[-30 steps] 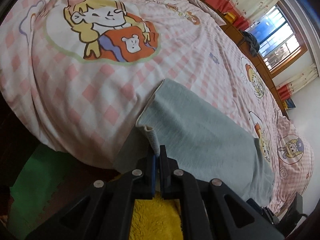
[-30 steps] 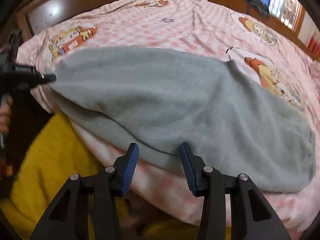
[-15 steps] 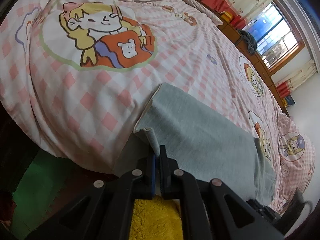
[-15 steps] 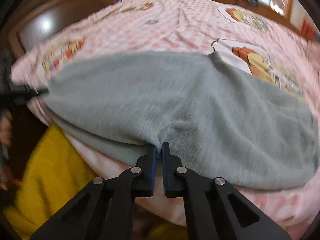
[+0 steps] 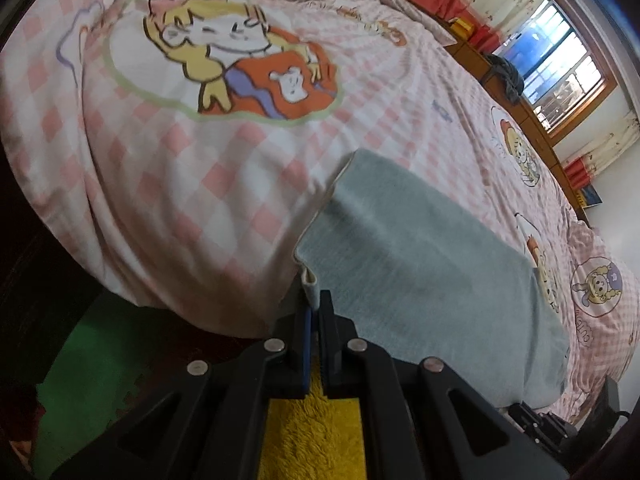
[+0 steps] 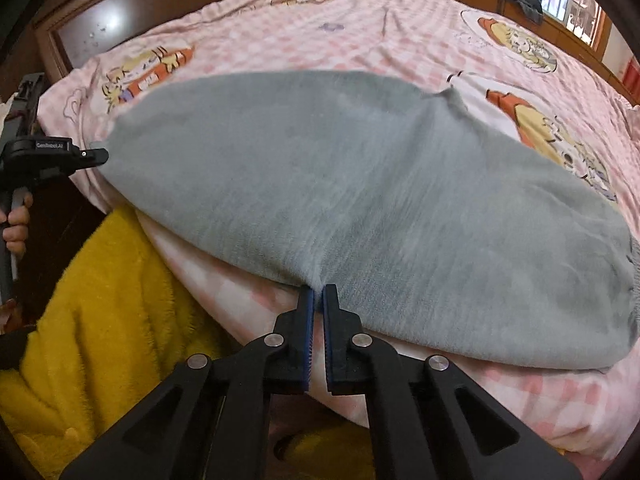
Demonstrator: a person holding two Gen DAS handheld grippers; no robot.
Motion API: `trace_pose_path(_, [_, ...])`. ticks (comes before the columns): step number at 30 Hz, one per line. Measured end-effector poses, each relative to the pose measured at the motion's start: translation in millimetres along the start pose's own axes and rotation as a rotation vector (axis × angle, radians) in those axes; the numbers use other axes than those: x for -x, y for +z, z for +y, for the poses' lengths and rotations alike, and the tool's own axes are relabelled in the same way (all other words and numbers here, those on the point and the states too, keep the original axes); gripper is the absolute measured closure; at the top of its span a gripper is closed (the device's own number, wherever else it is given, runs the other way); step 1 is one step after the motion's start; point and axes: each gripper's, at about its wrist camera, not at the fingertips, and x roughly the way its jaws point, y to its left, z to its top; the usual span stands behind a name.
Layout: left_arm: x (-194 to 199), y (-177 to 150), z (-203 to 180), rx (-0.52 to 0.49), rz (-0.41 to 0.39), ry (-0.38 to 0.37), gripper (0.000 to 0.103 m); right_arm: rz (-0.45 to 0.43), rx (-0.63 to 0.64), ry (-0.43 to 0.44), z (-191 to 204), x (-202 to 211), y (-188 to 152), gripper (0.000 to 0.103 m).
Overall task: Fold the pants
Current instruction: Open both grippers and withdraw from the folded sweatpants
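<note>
Grey pants (image 6: 340, 184) lie lengthwise along the near edge of a bed with a pink checked cartoon cover (image 6: 360, 28). My right gripper (image 6: 319, 294) is shut on the near long edge of the pants, about midway along. In the left wrist view the pants (image 5: 420, 264) stretch away to the right, and my left gripper (image 5: 316, 304) is shut on their near hem corner, which sticks up between the pads. That left gripper (image 6: 94, 156) also shows at the far left of the right wrist view, at the pants' left end, held by a hand (image 6: 16, 224).
A yellow fluffy garment (image 6: 104, 312) on the person fills the space below the bed edge. A dark wooden headboard (image 6: 132, 4) stands at the left. A wooden dresser (image 5: 516, 108) and a window (image 5: 560, 64) lie beyond the bed. Green floor (image 5: 92, 360) shows below.
The right gripper went from open above the pants' near edge to shut on that edge. The left gripper kept its hold on the hem corner and barely moved.
</note>
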Motion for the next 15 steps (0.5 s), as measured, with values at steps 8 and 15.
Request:
trace_pose_path(8, [22.6,0.6,-11.3,-0.106,-0.035,0.108,0.093,0.013,-0.109,0.090,-19.1,17.6,-0.5,0.096])
trace_pose_path(15, [41.8,-5.0,-79.3,-0.335,-0.079,0.063,0.071,-0.081,-0.229,0.013,-59.9,54.5,-2.4,0.088])
